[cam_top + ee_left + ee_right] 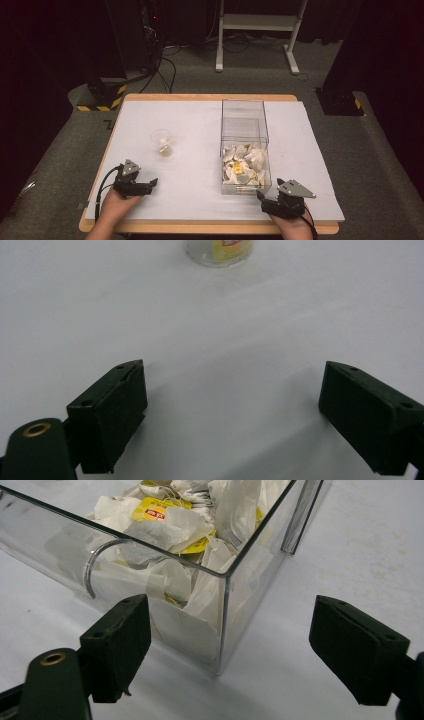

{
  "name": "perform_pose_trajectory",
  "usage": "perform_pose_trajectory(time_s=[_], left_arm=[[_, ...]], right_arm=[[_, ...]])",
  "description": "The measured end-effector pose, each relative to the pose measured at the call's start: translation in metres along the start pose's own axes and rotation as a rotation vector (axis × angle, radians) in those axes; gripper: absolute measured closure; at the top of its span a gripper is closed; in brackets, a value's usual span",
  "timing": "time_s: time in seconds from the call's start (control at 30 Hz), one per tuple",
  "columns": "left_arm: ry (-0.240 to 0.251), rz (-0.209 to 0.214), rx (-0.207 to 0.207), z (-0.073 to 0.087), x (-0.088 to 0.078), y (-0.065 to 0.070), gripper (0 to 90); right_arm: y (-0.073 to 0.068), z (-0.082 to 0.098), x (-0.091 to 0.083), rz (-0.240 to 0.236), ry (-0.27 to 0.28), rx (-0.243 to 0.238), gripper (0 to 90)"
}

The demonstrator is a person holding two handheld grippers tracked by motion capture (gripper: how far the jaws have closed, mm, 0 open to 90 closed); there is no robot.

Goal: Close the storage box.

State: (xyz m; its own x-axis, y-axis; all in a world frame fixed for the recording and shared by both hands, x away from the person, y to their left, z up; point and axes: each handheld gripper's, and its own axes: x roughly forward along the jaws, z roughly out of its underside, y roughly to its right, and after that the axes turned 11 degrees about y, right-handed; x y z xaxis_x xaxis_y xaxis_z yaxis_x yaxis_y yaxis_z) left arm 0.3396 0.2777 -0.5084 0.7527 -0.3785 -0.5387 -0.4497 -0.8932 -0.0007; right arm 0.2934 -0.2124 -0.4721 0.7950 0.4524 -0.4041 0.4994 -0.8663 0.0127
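Note:
A clear plastic drawer (244, 186) pulled out of its clear case (243, 117) holds several white tea bags (246, 162) with yellow tags. In the right gripper view the drawer's near corner (222, 625) and tea bags (165, 527) lie just ahead of the jaws. My right gripper (260, 196) stands open at the drawer's front right corner, empty (230, 647). A small clear glass cup (162, 143) with something yellow in it stands left of centre; its base (220, 251) shows far ahead in the left gripper view. My left gripper (152, 184) rests open near the front left, empty (232, 415).
The white table top (200, 130) has a wooden edge (210, 228). Beyond it are black stands (105, 95), cables on the floor and a white frame (257, 22).

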Motion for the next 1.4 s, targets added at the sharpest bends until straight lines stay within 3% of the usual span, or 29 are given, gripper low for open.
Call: perform_pose_trajectory(time_s=[0.5, 1.4], left_arm=[[0.007, -0.008, -0.002, 0.001, 0.000, 0.001, 12.8], [0.013, -0.028, -0.003, 0.002, -0.001, 0.003, 12.6]], right_arm=[[-0.002, -0.002, 0.007, -0.010, 0.002, 0.000, 14.3], [0.019, -0.009, 0.031, 0.016, 0.026, 0.047, 12.9]])
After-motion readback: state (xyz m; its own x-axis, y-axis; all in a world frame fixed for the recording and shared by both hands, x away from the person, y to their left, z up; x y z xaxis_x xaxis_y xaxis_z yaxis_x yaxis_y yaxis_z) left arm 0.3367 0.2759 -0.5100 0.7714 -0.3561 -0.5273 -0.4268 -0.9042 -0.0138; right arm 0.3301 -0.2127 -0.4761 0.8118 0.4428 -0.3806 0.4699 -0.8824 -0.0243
